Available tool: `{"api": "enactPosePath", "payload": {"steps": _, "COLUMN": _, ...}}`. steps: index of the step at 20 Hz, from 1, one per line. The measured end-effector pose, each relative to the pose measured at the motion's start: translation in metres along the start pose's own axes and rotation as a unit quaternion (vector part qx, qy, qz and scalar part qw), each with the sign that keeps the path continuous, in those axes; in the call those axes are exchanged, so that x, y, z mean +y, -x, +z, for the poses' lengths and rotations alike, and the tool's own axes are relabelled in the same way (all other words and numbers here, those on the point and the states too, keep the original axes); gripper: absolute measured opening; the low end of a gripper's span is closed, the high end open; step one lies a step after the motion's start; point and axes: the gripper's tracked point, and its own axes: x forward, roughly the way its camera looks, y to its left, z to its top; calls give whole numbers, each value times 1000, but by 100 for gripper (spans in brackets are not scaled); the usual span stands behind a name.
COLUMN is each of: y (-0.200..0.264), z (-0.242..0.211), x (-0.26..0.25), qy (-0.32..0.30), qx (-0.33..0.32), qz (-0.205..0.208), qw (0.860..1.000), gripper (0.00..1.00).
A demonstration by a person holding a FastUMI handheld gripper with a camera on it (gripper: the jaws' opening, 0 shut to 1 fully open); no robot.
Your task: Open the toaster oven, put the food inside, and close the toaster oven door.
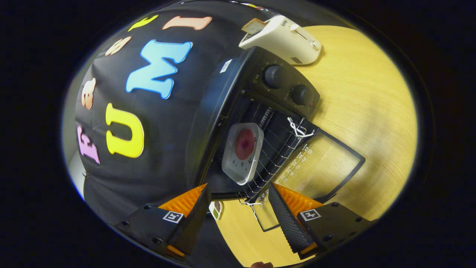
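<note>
The black toaster oven stands on the wooden table with its glass door folded down flat. A white square plate carrying a round red piece of food rests on the wire rack inside the oven. My gripper is open, its fingers spread wide just in front of the oven's mouth and the door's near edge, holding nothing. The whole view is rolled sideways. A white string is tied at the door's hinge side, and another string hangs near the fingers.
A white pop-up toaster with a slice of bread in its slot stands beyond the oven. Two black knobs sit on the oven's control panel. Bare wooden tabletop spreads past the door. The black booth cloth hangs behind the oven.
</note>
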Motion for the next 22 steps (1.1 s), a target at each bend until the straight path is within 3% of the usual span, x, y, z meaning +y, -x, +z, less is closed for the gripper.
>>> {"api": "enactPosePath", "payload": {"steps": 4, "y": 24, "z": -17, "x": 2, "qy": 159, "qx": 4, "qz": -16, "qw": 987, "gripper": 97}}
{"api": "enactPosePath", "payload": {"steps": 8, "y": 46, "z": -22, "x": -11, "qy": 316, "qx": -12, "qz": -58, "qw": 947, "gripper": 98}}
{"api": "enactPosePath", "payload": {"steps": 11, "y": 54, "z": -30, "x": -15, "qy": 352, "qx": -14, "qz": -83, "qw": 932, "gripper": 98}}
{"api": "enactPosePath", "payload": {"steps": 15, "y": 61, "z": -35, "x": -46, "qy": 409, "qx": 12, "qz": -140, "qw": 902, "gripper": 98}}
{"api": "enactPosePath", "payload": {"steps": 22, "y": 54, "z": -50, "x": -105, "qy": 385, "qx": 76, "qz": -216, "qw": 894, "gripper": 99}}
